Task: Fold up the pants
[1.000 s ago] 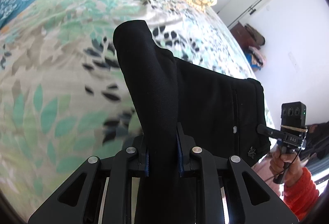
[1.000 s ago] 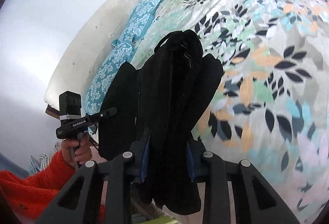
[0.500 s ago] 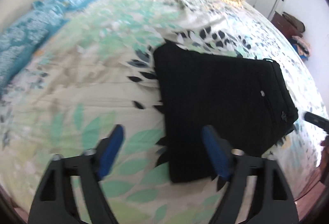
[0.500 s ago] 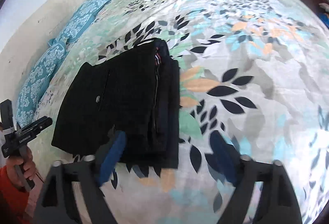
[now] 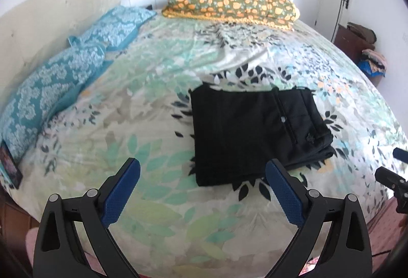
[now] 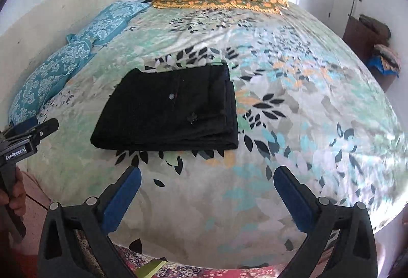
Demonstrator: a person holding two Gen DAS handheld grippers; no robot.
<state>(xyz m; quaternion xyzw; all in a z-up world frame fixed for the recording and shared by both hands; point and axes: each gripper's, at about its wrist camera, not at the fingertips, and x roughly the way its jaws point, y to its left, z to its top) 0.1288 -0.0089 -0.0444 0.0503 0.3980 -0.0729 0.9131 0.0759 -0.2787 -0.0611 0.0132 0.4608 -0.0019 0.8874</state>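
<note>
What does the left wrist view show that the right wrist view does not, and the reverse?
Only the left wrist view shows the dark flat item at the bed's left edge, beside the blue pillows, and the left tool from behind, its jaws opening with nothing between them.

Only the right wrist view shows the hand gripping the left tool's handle, and the right tool from behind, jaws wide and empty.

Both show the folded black pants lying flat on the leaf-print bedspread, the blue pillows and the orange-flowered pillow.
</note>
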